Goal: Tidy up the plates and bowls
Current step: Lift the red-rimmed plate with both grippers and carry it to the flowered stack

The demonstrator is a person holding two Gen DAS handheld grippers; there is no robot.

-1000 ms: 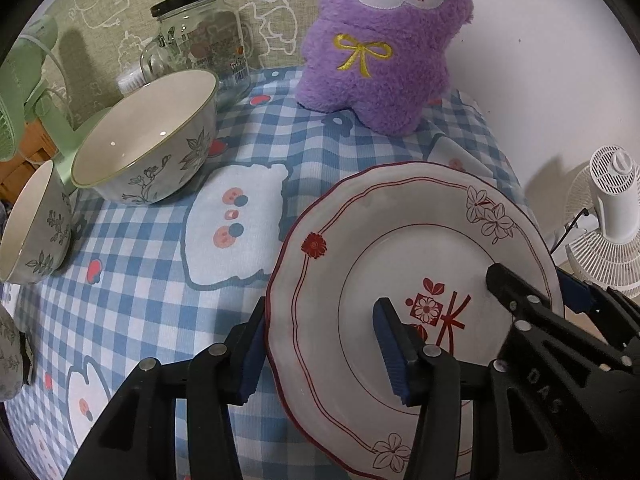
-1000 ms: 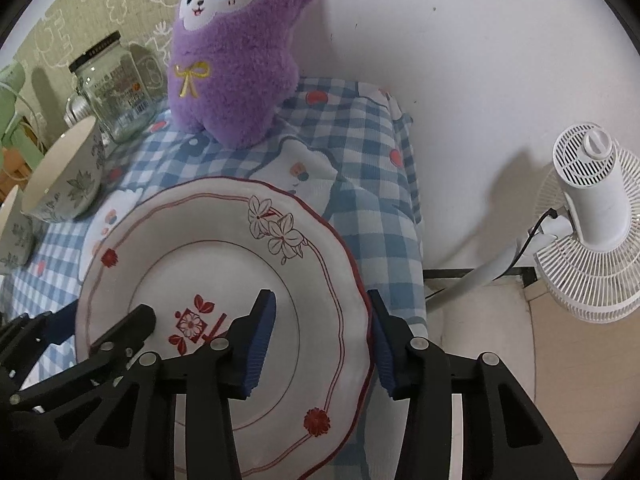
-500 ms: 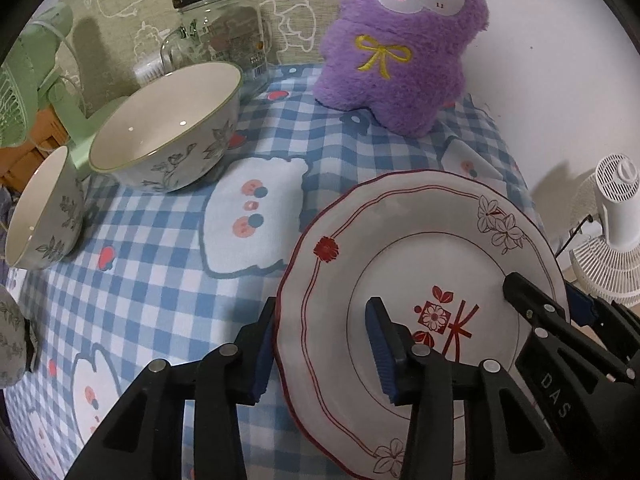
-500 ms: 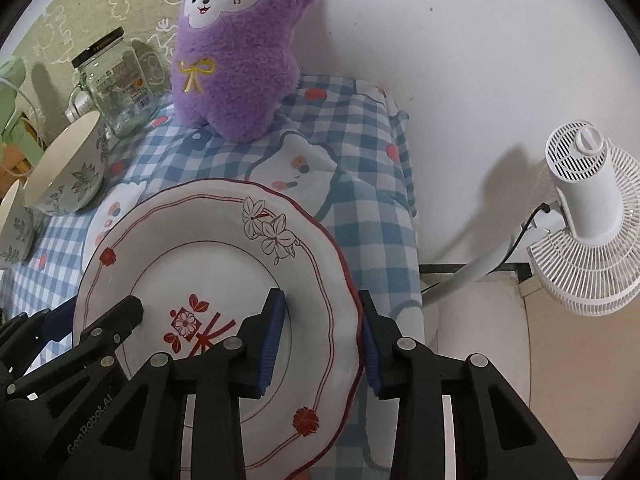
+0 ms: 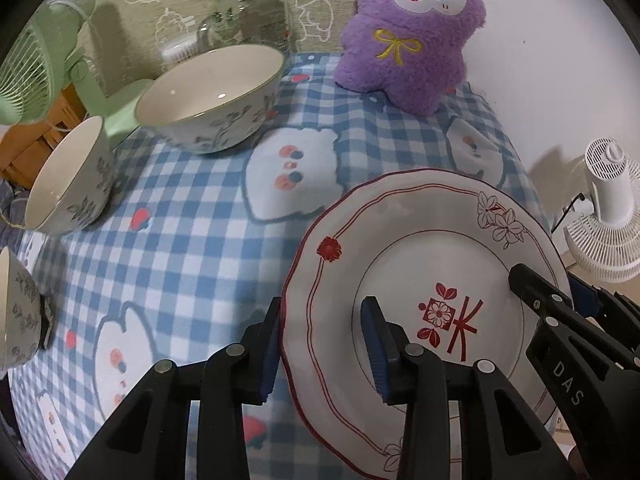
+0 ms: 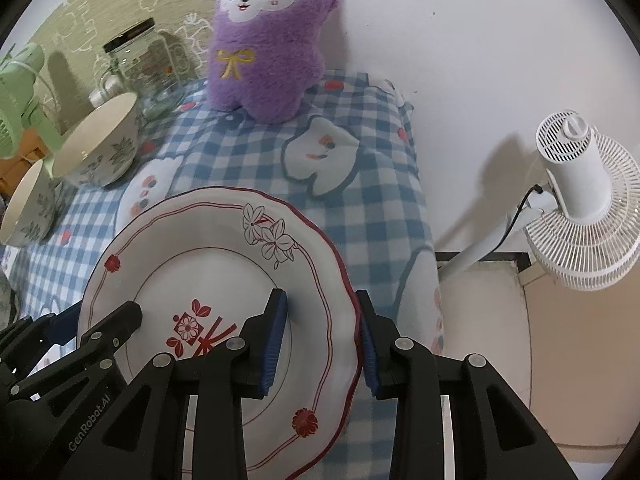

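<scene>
A: Where's the plate (image 5: 408, 248)?

B: Near the right edge of the checked tablecloth (image 5: 200, 248), white w/ red flowers. Both grippers have it. The left gripper (image 5: 324, 340) pinches the plate's left rim: 1 finger on top, 1 under. The right gripper (image 6: 320, 336) does the same on the right rim.

A: Squeezed tight?

B: Both look narrow around the rim, pads touching it. The plate's right side sticks out past the table edge.

A: And the bowls?

B: 3 w/ leaf prints. The big bowl (image 5: 212, 100) sits far back on the left. The middle bowl (image 5: 68, 176) is just beside it, closer in. A 3rd bowl (image 5: 16, 312) peeks in at the left edge, apart from those 2.

A: Other stuff?

B: Purple plush toy (image 5: 408, 36) at the back, glass jar (image 5: 248, 16) behind the big bowl, green fan (image 5: 44, 60) far left, white fan (image 6: 584, 200) on the floor, right side.
</scene>
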